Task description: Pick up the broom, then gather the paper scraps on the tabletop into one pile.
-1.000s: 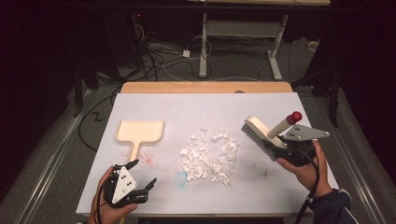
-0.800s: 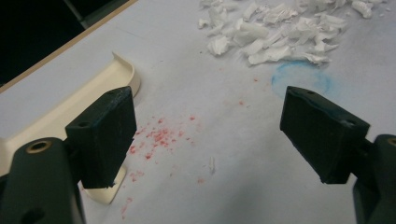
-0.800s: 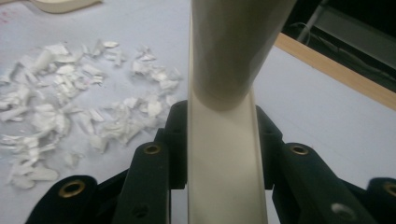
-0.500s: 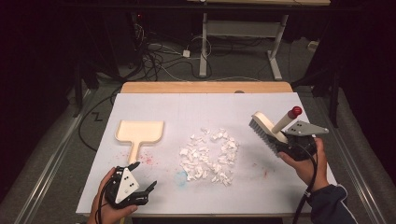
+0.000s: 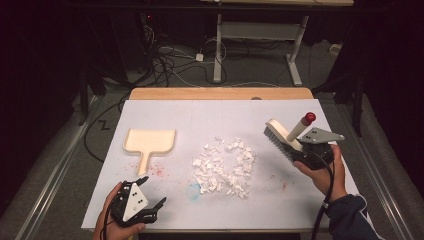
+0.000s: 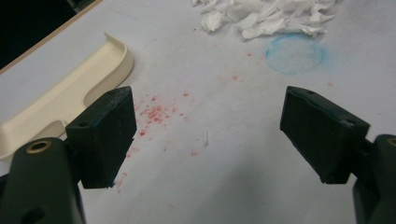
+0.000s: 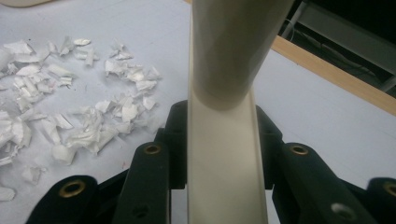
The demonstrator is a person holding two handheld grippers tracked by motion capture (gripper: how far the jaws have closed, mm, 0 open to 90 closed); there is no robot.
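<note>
Right now the right gripper [image 5: 300, 150] is clamped on a cream brush [image 5: 284, 136], its black jaws pressing on both sides of the brush body, as the right gripper view shows with the pale handle [image 7: 229, 60] rising straight up between them. Seen from the high view, the brush is held above the right part of the white table sheet [image 5: 215, 117], clear of the surface, with its grey bristles [image 5: 272, 137] facing down and to the left and its red-tipped handle end [image 5: 309, 118] pointing up and away. A pile of torn white paper scraps [image 5: 222, 167] lies in the middle of the sheet, to the left of the brush and apart from it. A cream dustpan [image 5: 149, 142] lies flat on the left part of the sheet, its handle pointing toward the person. The left gripper [image 5: 150, 207] rests low at the near left edge, its jaws standing wide apart with nothing between them; its own view looks across red specks [image 6: 156, 114] and a faint blue ring [image 6: 295, 54] on the sheet, with the dustpan [image 6: 70, 93] just beside the left jaw
</note>
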